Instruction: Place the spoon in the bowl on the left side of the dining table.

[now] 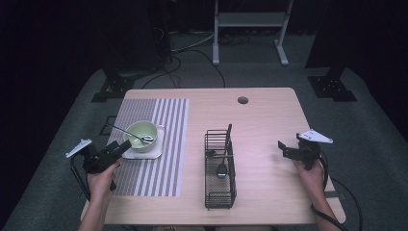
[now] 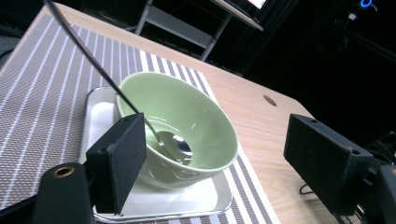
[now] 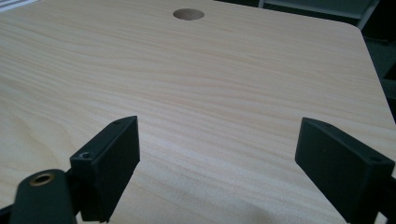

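Observation:
A pale green bowl [image 1: 140,135] [image 2: 196,116] stands on a small white tray [image 1: 153,154] [image 2: 100,116] on the striped placemat [image 1: 163,115]. A metal spoon [image 1: 144,139] [image 2: 175,144] rests inside it, its thin dark handle leaning out toward the far left. My left gripper [image 1: 124,146] [image 2: 217,135] is open just short of the bowl's near-left side, with nothing pressed between its pads. My right gripper [image 1: 284,148] [image 3: 217,135] hovers open over bare wood at the table's right, holding nothing.
A black wire basket [image 1: 207,168] stands in the middle of the table with a dark ladle-like utensil propped inside. A round cable hole [image 1: 243,100] [image 3: 188,14] lies near the far edge. Stands and cables sit on the floor beyond.

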